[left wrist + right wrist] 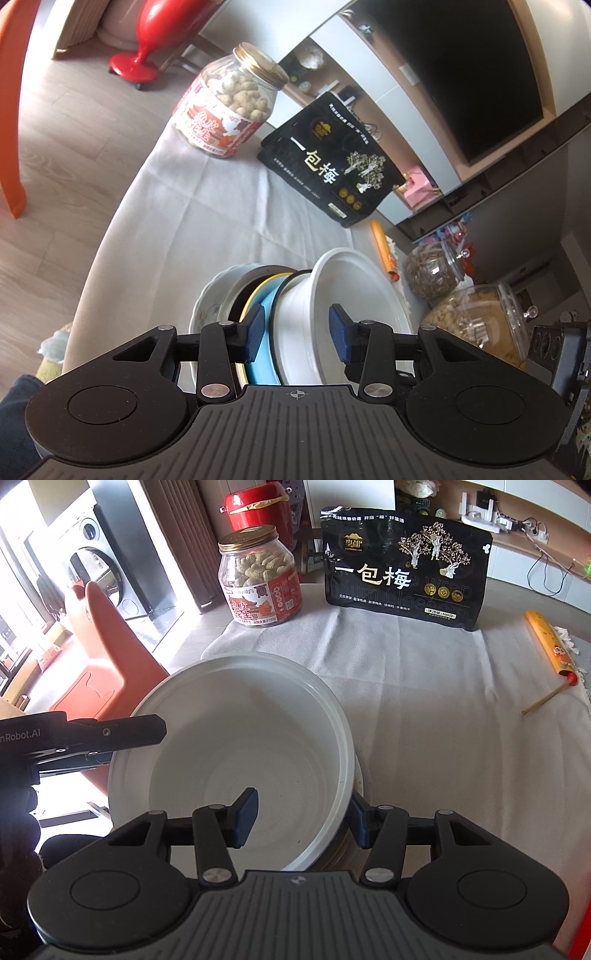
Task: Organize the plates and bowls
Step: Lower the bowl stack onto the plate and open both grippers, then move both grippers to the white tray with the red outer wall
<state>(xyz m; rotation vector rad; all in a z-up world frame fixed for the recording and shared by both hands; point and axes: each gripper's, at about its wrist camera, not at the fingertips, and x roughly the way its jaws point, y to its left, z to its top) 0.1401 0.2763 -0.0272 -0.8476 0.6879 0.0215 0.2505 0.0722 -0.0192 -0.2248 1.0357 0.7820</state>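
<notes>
White cloth point(424, 701) covers the desk, bare and roomy ahead of the stack out to the jar point(260, 578) and black pouch point(404, 563) at the far edge; the desk's left edge curves close beside the stack. The white bowl point(236, 757) sits on top, mouth up, tilted in the left view over the blue plate point(264, 354), a yellow rim and a patterned plate point(207, 306). The left tool point(301, 332) straddles the bowl's wall and the plate rims, half open; whether it presses I cannot tell. The right tool point(303, 818) straddles the bowl's near rim, one finger inside, one outside; grip unclear. The pouch reads "一包梅"; the left tool's arm reads "nRobot.AI"
</notes>
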